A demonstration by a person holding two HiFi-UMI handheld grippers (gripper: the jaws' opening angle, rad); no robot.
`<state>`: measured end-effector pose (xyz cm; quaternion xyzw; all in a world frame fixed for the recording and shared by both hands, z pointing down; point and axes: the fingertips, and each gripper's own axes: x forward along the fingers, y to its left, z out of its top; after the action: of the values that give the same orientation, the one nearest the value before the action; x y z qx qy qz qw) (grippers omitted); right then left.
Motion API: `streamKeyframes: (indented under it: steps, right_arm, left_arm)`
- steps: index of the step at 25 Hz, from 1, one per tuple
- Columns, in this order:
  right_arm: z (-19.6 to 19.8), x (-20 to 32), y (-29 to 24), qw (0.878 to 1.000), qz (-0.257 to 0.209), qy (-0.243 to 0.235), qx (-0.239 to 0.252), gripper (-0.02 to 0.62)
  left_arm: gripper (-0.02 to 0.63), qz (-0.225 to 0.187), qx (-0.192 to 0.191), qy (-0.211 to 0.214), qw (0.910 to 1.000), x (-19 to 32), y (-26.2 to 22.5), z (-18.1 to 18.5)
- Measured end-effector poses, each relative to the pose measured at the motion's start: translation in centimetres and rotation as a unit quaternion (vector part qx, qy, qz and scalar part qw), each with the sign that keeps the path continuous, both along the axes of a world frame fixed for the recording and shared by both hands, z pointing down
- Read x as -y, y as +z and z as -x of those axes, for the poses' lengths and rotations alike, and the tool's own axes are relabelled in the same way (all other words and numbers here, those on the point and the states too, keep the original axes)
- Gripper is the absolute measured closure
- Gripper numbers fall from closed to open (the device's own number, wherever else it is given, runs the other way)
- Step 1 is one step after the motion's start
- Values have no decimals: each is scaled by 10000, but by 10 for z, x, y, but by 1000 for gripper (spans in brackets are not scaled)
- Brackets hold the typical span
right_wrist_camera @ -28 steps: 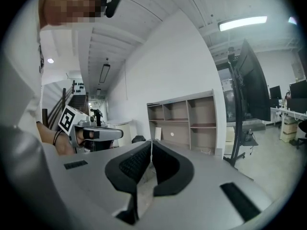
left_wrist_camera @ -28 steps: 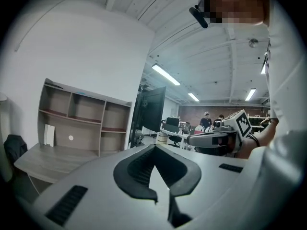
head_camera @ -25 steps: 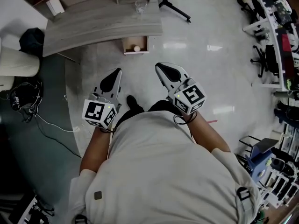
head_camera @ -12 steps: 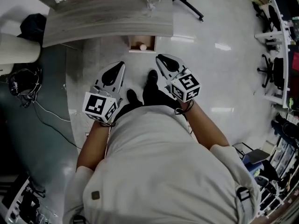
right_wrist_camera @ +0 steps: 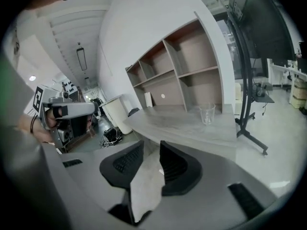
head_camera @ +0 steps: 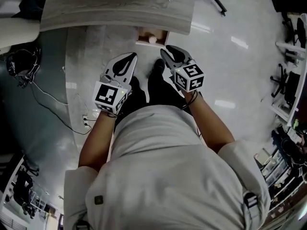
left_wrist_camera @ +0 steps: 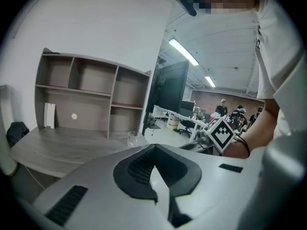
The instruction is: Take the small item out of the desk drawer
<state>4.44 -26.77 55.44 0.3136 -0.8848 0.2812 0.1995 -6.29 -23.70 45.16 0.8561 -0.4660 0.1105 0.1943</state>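
Now my right gripper [head_camera: 166, 51], jaws just parting narrowly and empty, aims twelve o'clock into the drawer [head_camera: 140, 36] to take the small item [head_camera: 152, 40].

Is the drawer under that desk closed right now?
No, the drawer stands pulled out from under the desk, with a small pale round item visible inside it.

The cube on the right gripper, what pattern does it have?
Black square markers on white faces of the cube; clearest in the head view.
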Motion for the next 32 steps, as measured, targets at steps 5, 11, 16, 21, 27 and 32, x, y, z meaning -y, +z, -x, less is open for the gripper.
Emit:
streamKeyframes:
  steps: [5, 11, 16, 21, 27, 32]
  right_arm:
    - [11, 15, 52, 9991, 413, -28, -118, 451]
    - [12, 25, 112, 9963, 794, -51, -334, 417]
    - [16, 25, 154, 9928, 1113, -8, -447, 397]
    - [23, 39, 198, 9889, 1311, -25, -701, 382]
    - [35, 47, 252, 9830, 1562, -18, -970, 371]
    - [39, 53, 303, 9740, 1893, 90, -1239, 364]
  left_arm:
    - [591, 258, -13, -189, 9995, 18, 36, 9]
    - [591, 673, 44, -87, 9977, 32, 92, 7]
    - [591, 817, 197, 182, 9963, 34, 131, 0]
    - [591, 926, 247, 186, 9952, 51, 163, 5]
    - [591, 1065, 276, 100, 9939, 64, 204, 14]
    - [591, 1287, 219, 20, 9914, 70, 235, 19]
